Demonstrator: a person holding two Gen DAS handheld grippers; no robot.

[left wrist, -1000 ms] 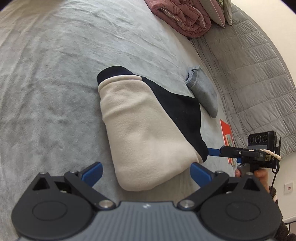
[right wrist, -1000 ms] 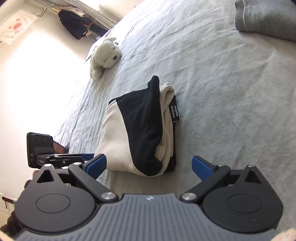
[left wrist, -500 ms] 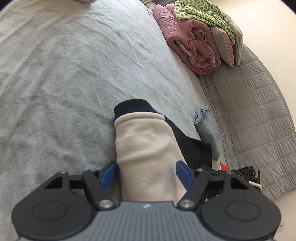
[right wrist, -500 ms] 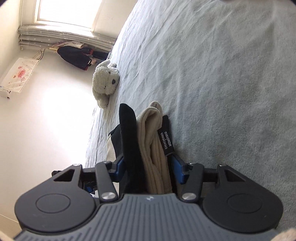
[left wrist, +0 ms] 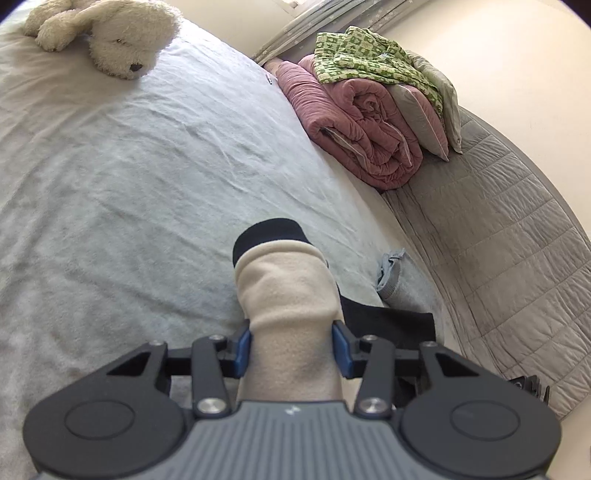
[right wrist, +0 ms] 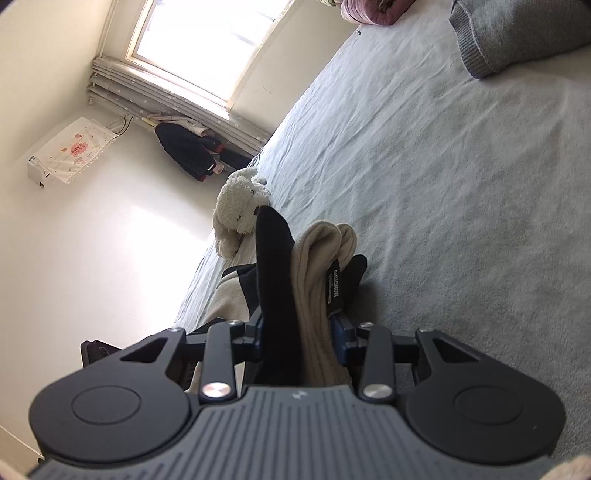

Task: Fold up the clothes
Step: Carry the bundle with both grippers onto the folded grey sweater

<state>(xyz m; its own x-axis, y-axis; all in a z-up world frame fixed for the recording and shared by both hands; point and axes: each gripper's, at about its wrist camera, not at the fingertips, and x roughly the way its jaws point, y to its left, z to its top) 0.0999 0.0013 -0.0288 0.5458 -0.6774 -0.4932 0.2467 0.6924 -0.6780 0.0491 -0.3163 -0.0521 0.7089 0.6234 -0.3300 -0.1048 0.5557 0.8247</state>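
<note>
Both hand-held grippers, left (left wrist: 291, 349) and right (right wrist: 300, 338), have closed in, still closing on the folded garment (left wrist: 288, 310), label right-view only.

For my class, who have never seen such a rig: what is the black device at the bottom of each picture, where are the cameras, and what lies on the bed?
No robot: a person holds a two-finger gripper in each hand, with a camera on each looking along its fingers. One picture is from the left gripper, one from the right gripper. Both are closing on a folded cream-and-black garment, pinching it at two places. On the bed also lie a plush toy, a pink quilt and a grey knit.
</note>
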